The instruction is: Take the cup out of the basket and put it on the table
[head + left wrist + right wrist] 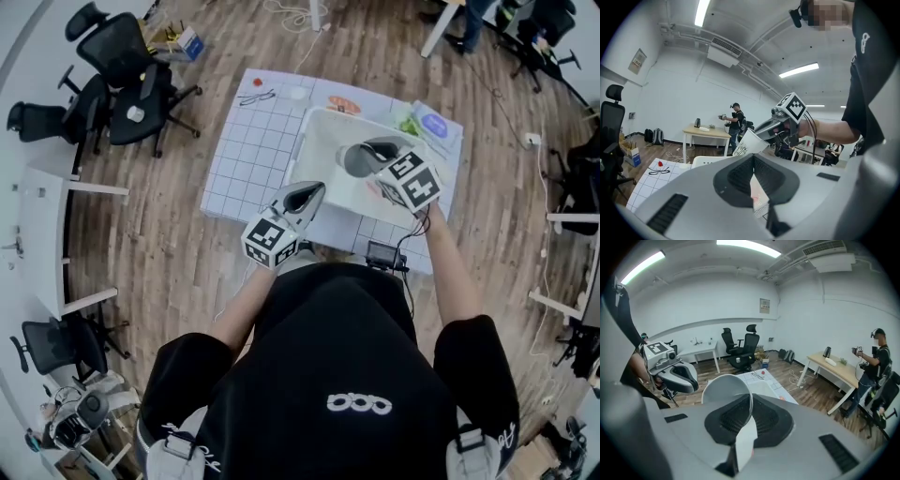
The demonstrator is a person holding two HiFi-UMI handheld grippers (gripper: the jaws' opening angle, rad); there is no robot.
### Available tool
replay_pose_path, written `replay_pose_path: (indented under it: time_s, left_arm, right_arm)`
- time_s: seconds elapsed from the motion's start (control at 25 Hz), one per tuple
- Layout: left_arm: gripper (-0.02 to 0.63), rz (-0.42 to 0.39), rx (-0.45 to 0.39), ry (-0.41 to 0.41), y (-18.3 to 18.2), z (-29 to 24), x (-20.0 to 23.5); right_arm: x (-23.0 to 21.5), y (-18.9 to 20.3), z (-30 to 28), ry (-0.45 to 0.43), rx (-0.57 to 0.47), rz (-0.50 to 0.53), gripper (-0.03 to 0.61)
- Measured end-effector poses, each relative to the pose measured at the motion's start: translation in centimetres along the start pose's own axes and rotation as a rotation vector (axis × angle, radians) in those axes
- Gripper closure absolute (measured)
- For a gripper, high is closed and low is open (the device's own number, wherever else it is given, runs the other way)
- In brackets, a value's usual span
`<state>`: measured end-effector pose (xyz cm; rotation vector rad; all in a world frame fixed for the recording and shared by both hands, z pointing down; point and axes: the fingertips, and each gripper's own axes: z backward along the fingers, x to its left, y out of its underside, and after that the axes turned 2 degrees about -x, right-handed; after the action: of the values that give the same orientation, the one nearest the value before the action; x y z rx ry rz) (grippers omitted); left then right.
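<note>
A white paper cup (724, 390) is tipped on its side in the air, its wall pinched between the jaws of my right gripper (749, 423). The head view shows this cup (361, 157) held by the right gripper (377, 159) above the white basket (319, 131) on the table. In the left gripper view the cup (749, 143) has dark print on its side. My left gripper (305, 195) hovers near the basket's front left edge, shut and empty (753, 180).
A gridded mat (248, 155) covers the table, with glasses (255, 97) at its far left. A blue plate (434, 124) and green items lie behind the basket. Office chairs (122, 75) stand to the left. A small black device (384, 253) sits at the front edge.
</note>
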<state>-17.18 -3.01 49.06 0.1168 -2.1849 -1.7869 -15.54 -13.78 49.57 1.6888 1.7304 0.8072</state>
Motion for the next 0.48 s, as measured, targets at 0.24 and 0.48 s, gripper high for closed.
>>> replay_pose_path:
  time_s: [0.24, 0.48]
  left_arm:
    - [0.604, -0.027, 0.01, 0.099, -0.4, -2.8, -2.0]
    - [0.604, -0.047, 0.031, 0.214, -0.6, -5.8, -5.0]
  right_arm:
    - [-1.2, 2.6, 4.0, 0.087, -0.02, -0.078, 0.545]
    - [-3.1, 6.0, 9.1, 0.205, -0.039, -0.171, 0.545]
